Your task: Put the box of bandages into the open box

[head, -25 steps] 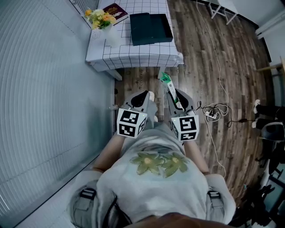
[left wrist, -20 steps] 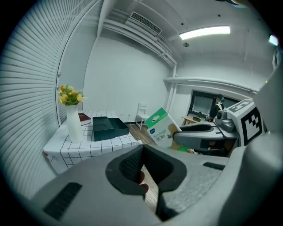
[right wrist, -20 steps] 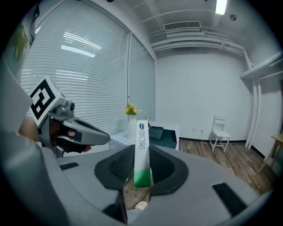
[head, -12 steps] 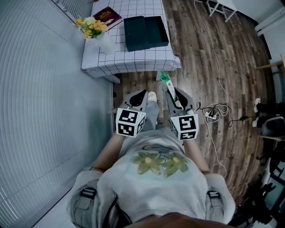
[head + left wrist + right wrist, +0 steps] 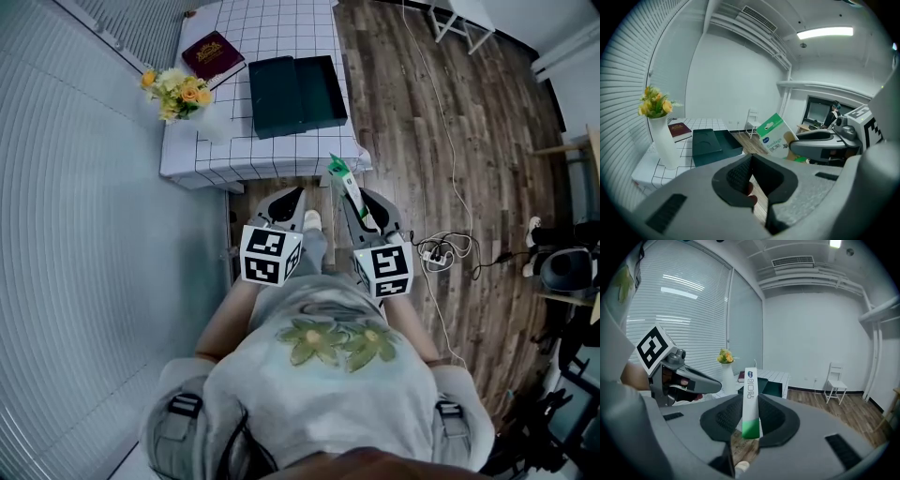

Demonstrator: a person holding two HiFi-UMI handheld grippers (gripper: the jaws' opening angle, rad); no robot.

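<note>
A dark green open box (image 5: 295,92) lies with its lid beside it on a table (image 5: 272,155) covered by a white checked cloth, ahead of me. My right gripper (image 5: 356,202) is shut on the white and green box of bandages (image 5: 343,178), held upright over the wooden floor short of the table. The right gripper view has the box of bandages (image 5: 750,401) clamped between the pads, with the open box (image 5: 772,388) beyond it. My left gripper (image 5: 289,199) is shut and holds nothing. The left gripper view takes in the open box (image 5: 712,145) and the box of bandages (image 5: 774,135).
A white vase of yellow flowers (image 5: 178,89) and a dark red book (image 5: 212,53) stand on the table's left part. A wall of blinds (image 5: 84,234) runs along my left. Cables (image 5: 441,251) lie on the floor to the right. A white chair (image 5: 752,123) stands farther back.
The table and open box have slid lower in the head view as I come nearer. Both grippers keep their pose, the right one still gripping the bandage box.
</note>
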